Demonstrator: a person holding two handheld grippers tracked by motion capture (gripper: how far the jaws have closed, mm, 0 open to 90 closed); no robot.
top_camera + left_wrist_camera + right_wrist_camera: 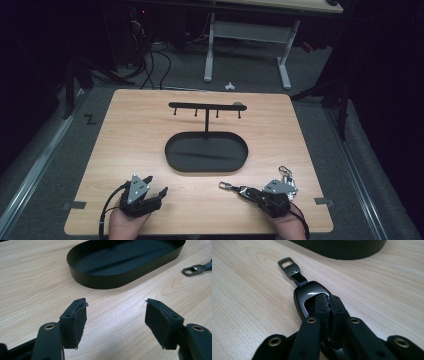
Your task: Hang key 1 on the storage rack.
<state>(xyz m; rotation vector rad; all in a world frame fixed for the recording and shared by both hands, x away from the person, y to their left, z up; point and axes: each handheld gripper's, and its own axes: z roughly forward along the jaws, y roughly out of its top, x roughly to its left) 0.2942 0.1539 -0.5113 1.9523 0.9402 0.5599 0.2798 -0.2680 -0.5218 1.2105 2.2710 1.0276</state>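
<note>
Your right gripper is lying clenched over the black key fob — its metal clasp pointing toward eleven o'clock — while your left gripper is hovering released, the black tray sitting at twelve.

A light wooden counter carries a black oval tray at its centre. From the tray's 12 o'clock edge a thin post rises to a black crossbar with 4 small pegs hanging beneath. Beyond the counter at 12 o'clock, on grey floor, stand the white legs of another desk, with dark cables at 11 o'clock.
</note>
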